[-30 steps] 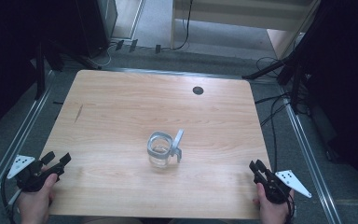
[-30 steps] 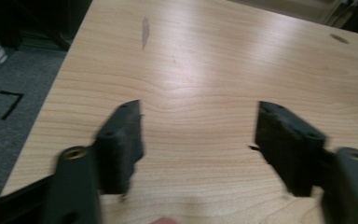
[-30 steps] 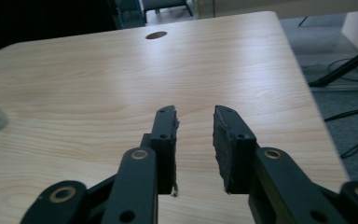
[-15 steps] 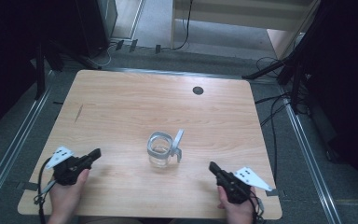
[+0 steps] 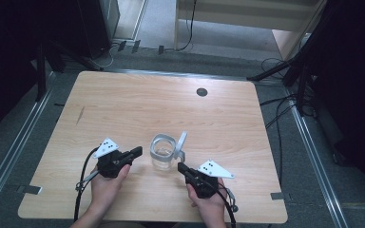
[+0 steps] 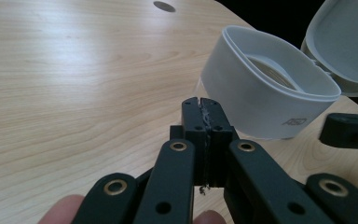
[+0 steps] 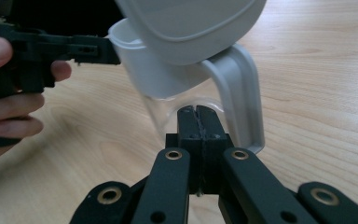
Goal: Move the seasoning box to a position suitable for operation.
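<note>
Standing on table: a clear plastic jug (image 5: 162, 153) with a white upper rim is seen upright on the wooden table (image 5: 123, 109), towards the near edge and about midway across.
Lid: the hinged white lid (image 5: 182, 142) is flipped open and tilted up at the jug's right side in the high view.
Handle: the white handle (image 7: 242, 93) is turned towards the right gripper, on the same side as the lid hinge; it runs vertically down the jug's wall.
Left gripper: the left gripper (image 5: 136, 152) is held in a hand (image 5: 105, 186) just left of the jug, jaws pressed together with nothing between them, tips pointed at the jug's white rim (image 6: 261, 88) and close to it; contact cannot be told.
Right gripper: the right gripper (image 5: 181, 167) is held in the other hand (image 5: 212, 202) just below and right of the jug, jaws likewise closed and empty, tips aimed at the clear lower body beside the handle.
Table detail: a dark round hole (image 5: 201, 91) is set in the far part of the tabletop.
</note>
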